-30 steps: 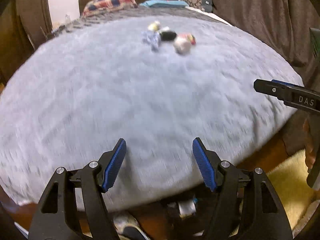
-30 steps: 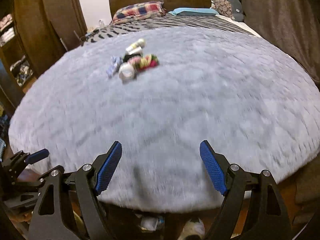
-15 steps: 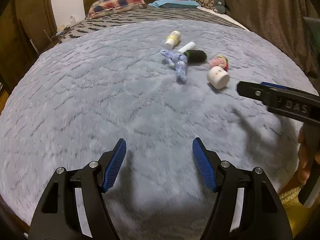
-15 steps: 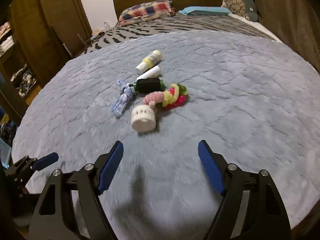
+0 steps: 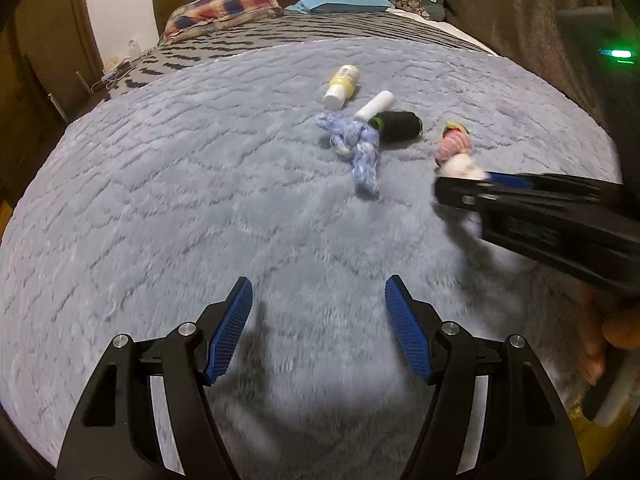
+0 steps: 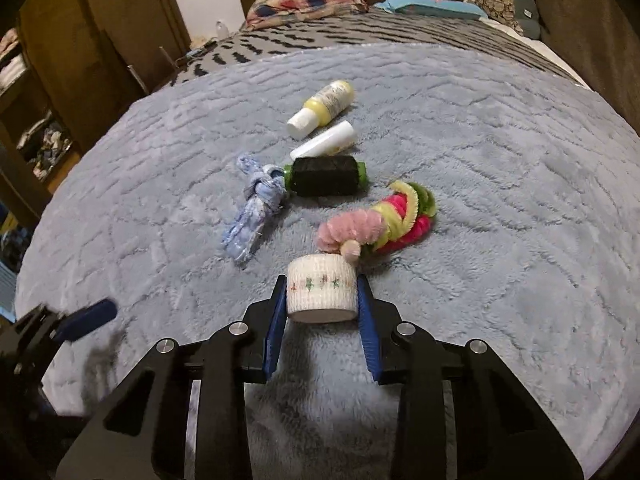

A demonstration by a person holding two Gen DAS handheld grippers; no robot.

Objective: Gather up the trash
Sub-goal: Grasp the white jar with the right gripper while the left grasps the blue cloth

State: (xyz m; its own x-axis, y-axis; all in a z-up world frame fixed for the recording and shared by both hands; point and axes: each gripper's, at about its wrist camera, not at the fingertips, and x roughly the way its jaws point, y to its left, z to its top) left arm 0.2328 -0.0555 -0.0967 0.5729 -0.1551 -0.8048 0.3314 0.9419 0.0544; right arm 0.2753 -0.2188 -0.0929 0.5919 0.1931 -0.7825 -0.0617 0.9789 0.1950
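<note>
Blue ribbed pads of your right gripper [image 6: 322,304] sit against both sides of a short white roll of bandage tape with a faint row of coloured stars around it [image 6: 321,293]; your jaws have just been closing and now pinch that roll, which lies on its side on the pale blue plush blanket [image 6: 500,208]. From your left camera the roll is mostly hidden behind the right gripper's black fingers, only a white scrap showing.

Just beyond the roll, touching or nearly touching it, lies a fuzzy bundle of pink, yellow, green and magenta pipe-cleaner loops [image 6: 384,220]. To its left is a knotted strip of blue-and-white cloth [image 6: 256,210], and past that a black spool of thread with green ends [image 6: 325,176], a small white tube [image 6: 326,141] and a yellow bottle with a white cap [image 6: 322,109], all lying flat and close together.

Your right gripper angles down at the blanket from the near edge of the bed. Your left gripper [image 5: 318,322] hangs over bare blanket nearer the foot of the bed, well short of the pile, its blue pads [image 5: 232,330] spread wide with nothing between them. Your right hand [image 5: 604,344] shows blurred at the frame's edge behind its tool.
</note>
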